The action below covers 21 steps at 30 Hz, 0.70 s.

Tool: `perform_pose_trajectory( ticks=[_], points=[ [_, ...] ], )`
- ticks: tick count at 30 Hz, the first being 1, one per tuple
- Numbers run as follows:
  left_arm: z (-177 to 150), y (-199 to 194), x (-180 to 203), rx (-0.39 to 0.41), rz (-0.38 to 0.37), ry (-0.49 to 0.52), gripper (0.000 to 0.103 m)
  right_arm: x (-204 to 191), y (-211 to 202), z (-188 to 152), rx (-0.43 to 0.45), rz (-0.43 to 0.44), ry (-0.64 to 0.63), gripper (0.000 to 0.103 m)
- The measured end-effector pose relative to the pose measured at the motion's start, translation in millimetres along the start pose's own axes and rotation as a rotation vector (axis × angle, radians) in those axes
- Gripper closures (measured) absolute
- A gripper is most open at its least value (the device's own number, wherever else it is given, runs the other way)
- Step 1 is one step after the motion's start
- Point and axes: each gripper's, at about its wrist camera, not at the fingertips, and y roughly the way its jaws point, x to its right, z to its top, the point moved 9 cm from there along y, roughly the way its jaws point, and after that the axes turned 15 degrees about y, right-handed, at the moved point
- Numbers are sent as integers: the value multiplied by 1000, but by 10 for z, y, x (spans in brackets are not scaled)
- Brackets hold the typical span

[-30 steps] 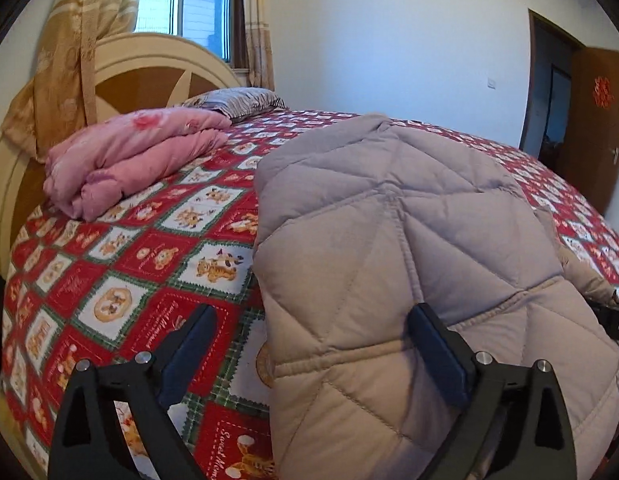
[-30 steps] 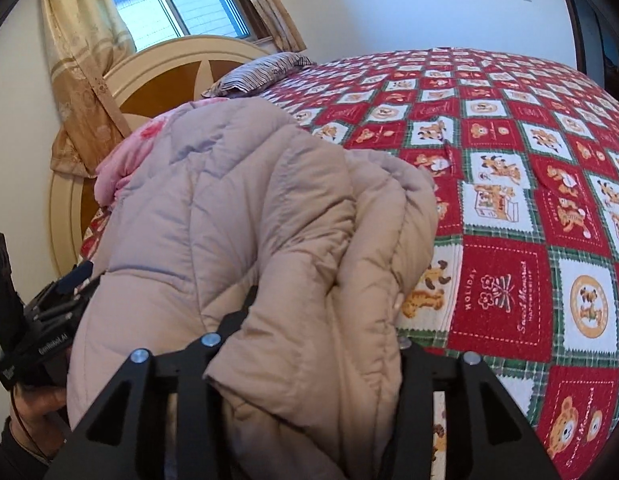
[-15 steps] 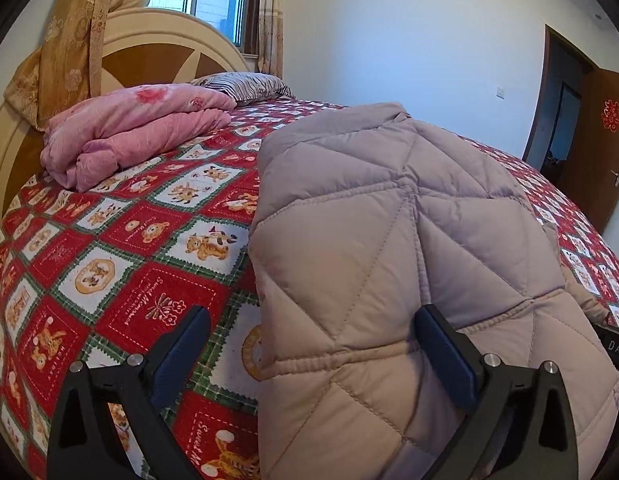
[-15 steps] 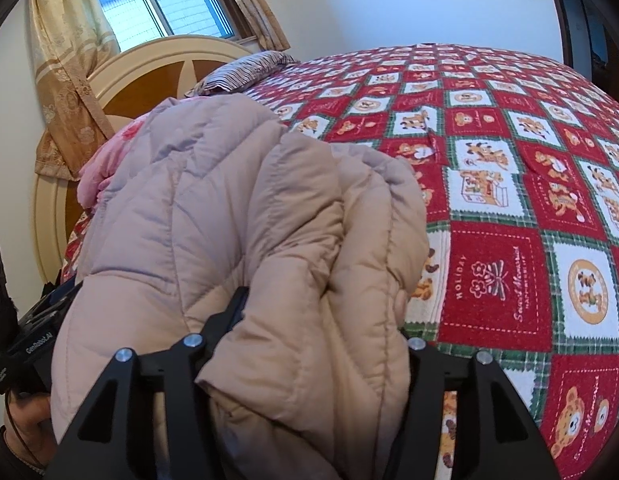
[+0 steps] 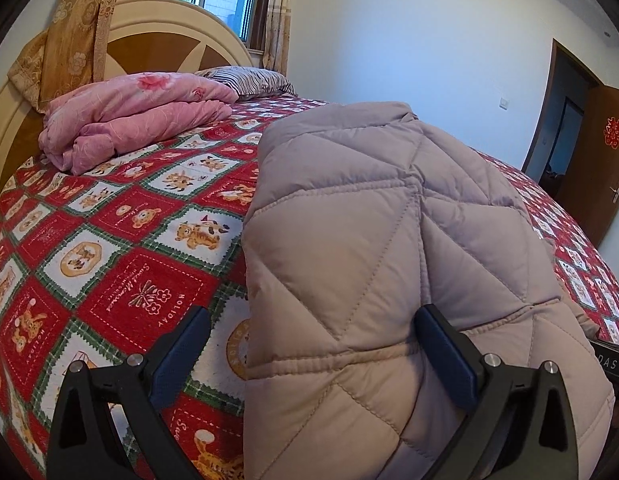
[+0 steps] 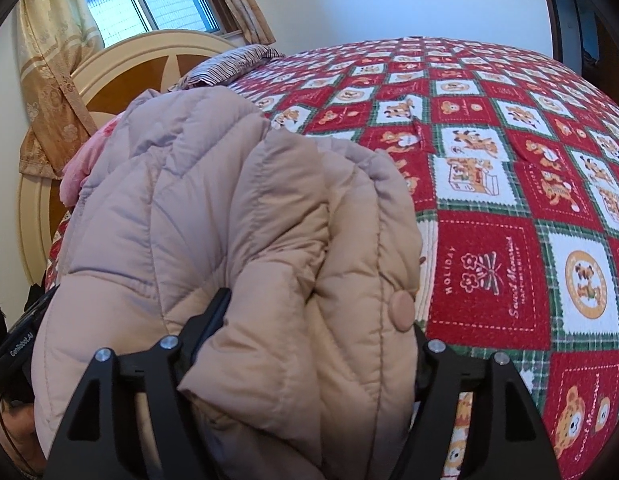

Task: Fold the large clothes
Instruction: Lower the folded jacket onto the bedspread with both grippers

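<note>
**Coat lies folded on the bed as both claws let go**

A padded coat (image 5: 373,240) sits in a thick folded bundle near the edge of the bed (image 5: 121,264), on a red patchwork cover, as a person works it with a claw in each hand. Seen from the left claw (image 5: 313,352), the bundle's quilted side fills the space ahead and to the right; that claw stands spread wide, its right finger lying against the coat, its left finger out over bare cover, and nothing is pinched between them. From the right claw (image 6: 321,328), the coat's puffy end bulges straight between the fingers, a round button (image 6: 401,306) showing just inside the right one. Its jaws are opening; the fabric lies between them, but whether the pads press on it cannot be told, since the padding hides them.

By the look of it, the main folds are done: the coat is doubled into a compact stack, with no sleeve or hem trailing in view. What appears left is freeing the right claw and perhaps pressing the bulging end flat. Far ahead of the left claw, a pink quilt (image 5: 137,120) and a striped pillow (image 5: 249,80) lie by the headboard (image 5: 157,40)
</note>
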Motion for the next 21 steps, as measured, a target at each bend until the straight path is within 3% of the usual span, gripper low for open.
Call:
perform_pose_trajectory(
  ticks=[6,21],
  points=[
    [-4,32,-1,-2,-7,-6,1,36,34,7,-6,-19,6,24],
    [-4,45,2,-12,18,-3,1,29,57,10,10,-80,-21,21]
  ],
)
